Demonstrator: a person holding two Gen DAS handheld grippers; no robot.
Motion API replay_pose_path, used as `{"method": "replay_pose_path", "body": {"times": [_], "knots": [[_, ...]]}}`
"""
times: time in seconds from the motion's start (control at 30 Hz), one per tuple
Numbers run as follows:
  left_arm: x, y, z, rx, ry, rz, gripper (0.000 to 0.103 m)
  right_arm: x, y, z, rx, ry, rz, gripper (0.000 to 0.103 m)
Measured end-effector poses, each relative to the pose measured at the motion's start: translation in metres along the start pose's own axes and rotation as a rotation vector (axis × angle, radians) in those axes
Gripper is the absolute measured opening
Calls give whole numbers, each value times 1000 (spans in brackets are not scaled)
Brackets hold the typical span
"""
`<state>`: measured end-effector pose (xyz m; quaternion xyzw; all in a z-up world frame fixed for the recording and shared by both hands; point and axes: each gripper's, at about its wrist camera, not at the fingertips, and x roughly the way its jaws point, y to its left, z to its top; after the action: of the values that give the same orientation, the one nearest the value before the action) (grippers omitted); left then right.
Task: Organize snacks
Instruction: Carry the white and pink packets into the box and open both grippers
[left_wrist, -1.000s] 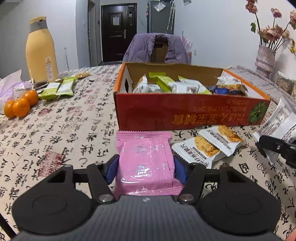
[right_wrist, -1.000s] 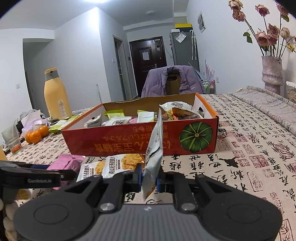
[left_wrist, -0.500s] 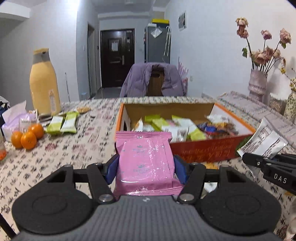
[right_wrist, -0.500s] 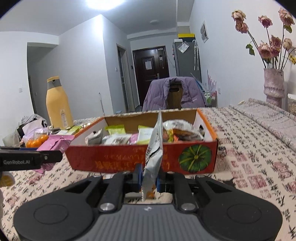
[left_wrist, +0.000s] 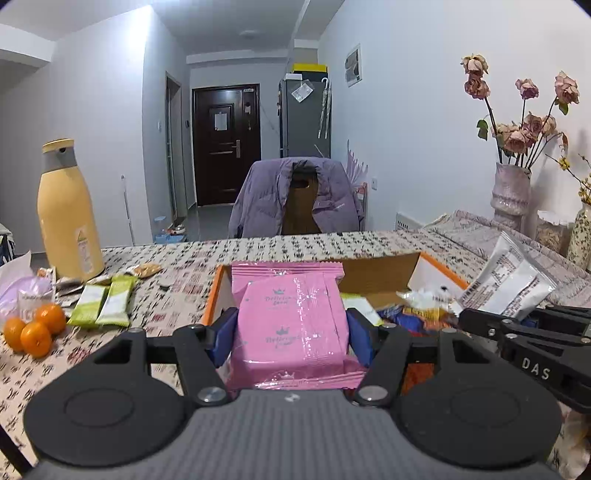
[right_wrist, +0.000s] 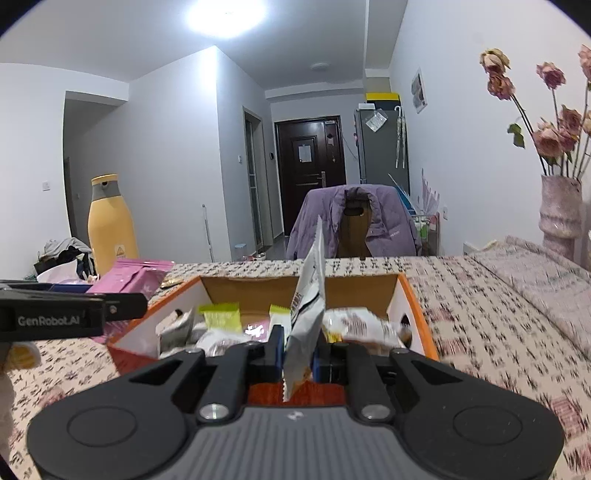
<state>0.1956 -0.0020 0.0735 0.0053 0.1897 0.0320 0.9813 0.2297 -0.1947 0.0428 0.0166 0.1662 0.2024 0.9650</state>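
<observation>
My left gripper (left_wrist: 291, 332) is shut on a pink snack packet (left_wrist: 291, 325), held flat above the near left part of an orange cardboard box (left_wrist: 439, 267) with several snack packs inside. My right gripper (right_wrist: 298, 350) is shut on a white snack packet (right_wrist: 310, 306) that stands on edge between the blue pads, over the same box (right_wrist: 415, 314). In the left wrist view the right gripper and its white packet (left_wrist: 506, 284) show at the right. In the right wrist view the left gripper and its pink packet (right_wrist: 129, 280) show at the left.
On the patterned tablecloth (left_wrist: 177, 284) left of the box lie two green snack bars (left_wrist: 105, 304), three oranges (left_wrist: 33, 328) and a tall yellow bottle (left_wrist: 66, 214). A chair with a purple jacket (left_wrist: 295, 199) stands behind the table. A vase of flowers (left_wrist: 511, 195) stands at the right.
Both grippers have risen with their packets and moved toward the box, and now look over its rim. The two packs in front of the box have dropped out of view.
</observation>
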Motion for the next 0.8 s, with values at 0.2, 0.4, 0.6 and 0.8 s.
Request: {"method": "replay_pose_path", "body": {"times": [0.2, 0.4, 0.6, 0.8], "knots": [[29, -2, 9, -19, -3, -6, 63, 32, 0, 18, -30, 16, 14, 14], [61, 1, 17, -53, -4, 4, 63, 68, 2, 28, -49, 38, 14, 14], [90, 7, 7, -50, 14, 11, 63, 99, -2, 16, -23, 69, 11, 14], [99, 11, -1, -49, 31, -6, 63, 104, -2, 9, -21, 101, 39, 14]]}}
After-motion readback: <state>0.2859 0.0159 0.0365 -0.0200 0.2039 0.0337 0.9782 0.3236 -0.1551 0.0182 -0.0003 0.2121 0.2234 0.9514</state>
